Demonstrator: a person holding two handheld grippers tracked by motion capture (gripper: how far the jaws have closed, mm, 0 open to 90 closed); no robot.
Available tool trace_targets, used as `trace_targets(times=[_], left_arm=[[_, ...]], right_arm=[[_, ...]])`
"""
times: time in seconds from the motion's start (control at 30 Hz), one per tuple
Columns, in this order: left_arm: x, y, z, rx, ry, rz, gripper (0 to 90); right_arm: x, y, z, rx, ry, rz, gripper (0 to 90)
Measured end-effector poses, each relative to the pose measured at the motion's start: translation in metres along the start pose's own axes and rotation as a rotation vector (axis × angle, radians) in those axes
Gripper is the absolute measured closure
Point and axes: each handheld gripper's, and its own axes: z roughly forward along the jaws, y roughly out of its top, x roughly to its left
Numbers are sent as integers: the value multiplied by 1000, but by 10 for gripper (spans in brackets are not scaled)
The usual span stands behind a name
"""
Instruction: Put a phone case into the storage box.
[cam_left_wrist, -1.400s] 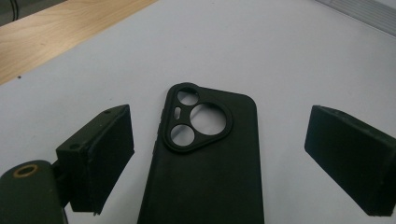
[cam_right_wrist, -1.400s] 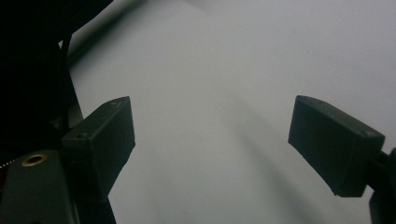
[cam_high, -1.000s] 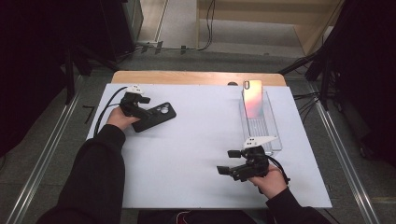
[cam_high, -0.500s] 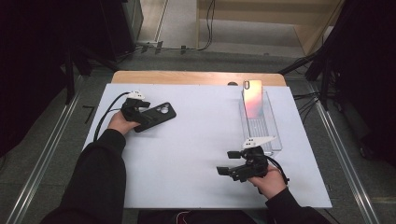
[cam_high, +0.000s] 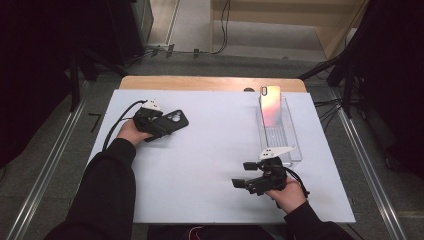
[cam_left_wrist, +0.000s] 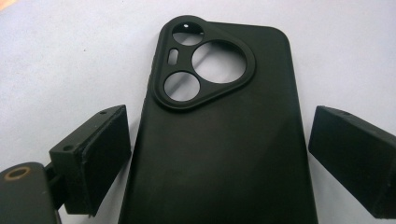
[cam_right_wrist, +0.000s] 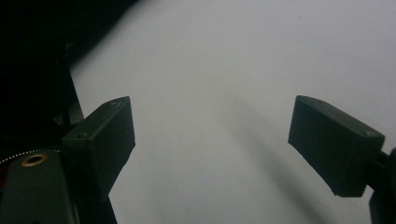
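White table (cam_high: 210, 150) amid dark room; left gripper (cam_high: 159, 124), right gripper (cam_high: 245, 181) both apart.

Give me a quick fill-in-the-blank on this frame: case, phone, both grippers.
1. The black phone case lies between the jaws of the ____ gripper.
2. The phone leans in a clear ____ at the table's far right.
3. The right gripper has its jaws ____, nothing between them.

Missing words: left; tray; open
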Motion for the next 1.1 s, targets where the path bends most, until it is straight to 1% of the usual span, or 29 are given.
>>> trace_targets(times=[0.1,0.17,0.23,0.37,0.53,0.7,0.77,0.87,0.97,1.1], left_arm=[[-3,0,1,9,23,20,72],[-3,0,0,5,22,21,77],[-3,0,0,-1,24,24,121],[-3,0,0,-2,24,26,127],[-5,0,-1,0,36,20,138],[-6,3,-2,17,39,15,147],[-7,5,-4,9,26,15,148],[-8,11,-9,-48,12,-18,148],[-13,20,-16,-80,3,-8,149],[-21,32,-23,-92,-11,0,149]], right_arm=[[0,0,0,2,-4,-3,130],[1,0,1,5,-6,-3,130],[1,0,1,5,-4,-3,129],[1,0,2,5,-5,-3,130],[1,0,2,8,-8,-3,130],[1,0,2,6,-14,-9,129],[1,0,2,2,-14,-14,130],[1,0,2,-3,-13,-12,129],[1,1,2,-4,-14,-10,130],[2,1,2,-4,-14,-16,130]])
